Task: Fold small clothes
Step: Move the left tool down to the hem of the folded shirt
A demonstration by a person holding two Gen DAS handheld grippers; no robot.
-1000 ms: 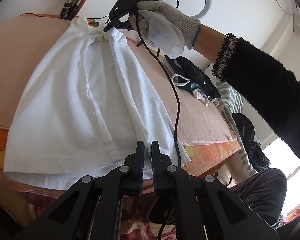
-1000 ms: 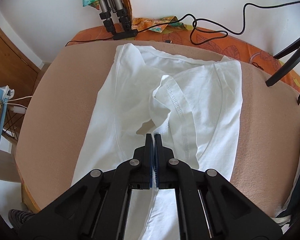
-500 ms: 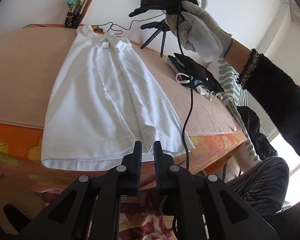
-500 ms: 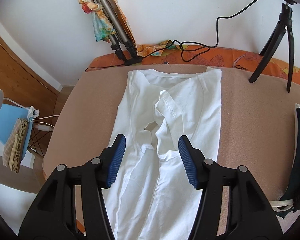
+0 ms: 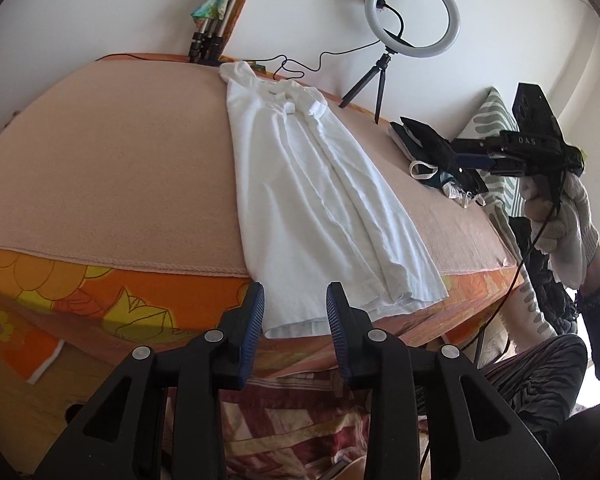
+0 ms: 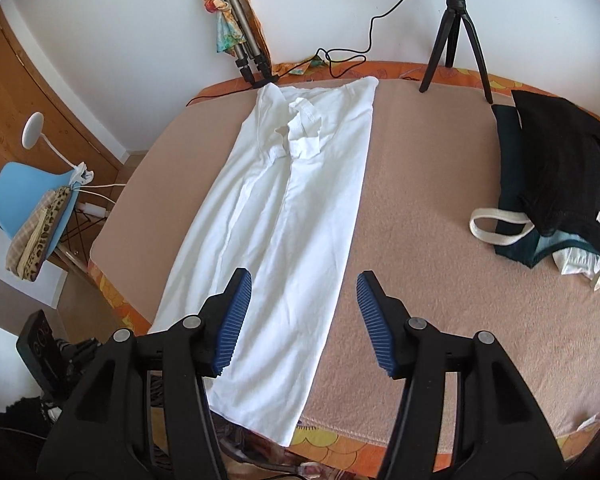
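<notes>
A white shirt [image 5: 312,200] [image 6: 292,200] lies folded lengthwise into a long narrow strip on the beige blanket [image 5: 120,168] [image 6: 420,240], collar at the far end and hem hanging over the near edge. My left gripper [image 5: 296,292] hovers just off that edge in front of the hem. Its jaws are opening and the pads press on nothing. My right gripper [image 6: 304,296] stands wide open above the shirt's lower half, holding nothing. In the left wrist view the right gripper [image 5: 472,158] hangs in a gloved hand [image 5: 564,232] off to the right.
A pile of dark clothes [image 6: 560,168] [image 5: 440,152] sits at the blanket's right side. A ring light on a small tripod [image 5: 412,16] [image 6: 456,40] and a folded tripod [image 6: 244,52] stand at the back. A blue chair [image 6: 32,196] is beside the table's left.
Both grippers were shut on the shirt and have let go and opened. Both pulled back from it toward the near edge, the right hand swinging away from the collar end.
</notes>
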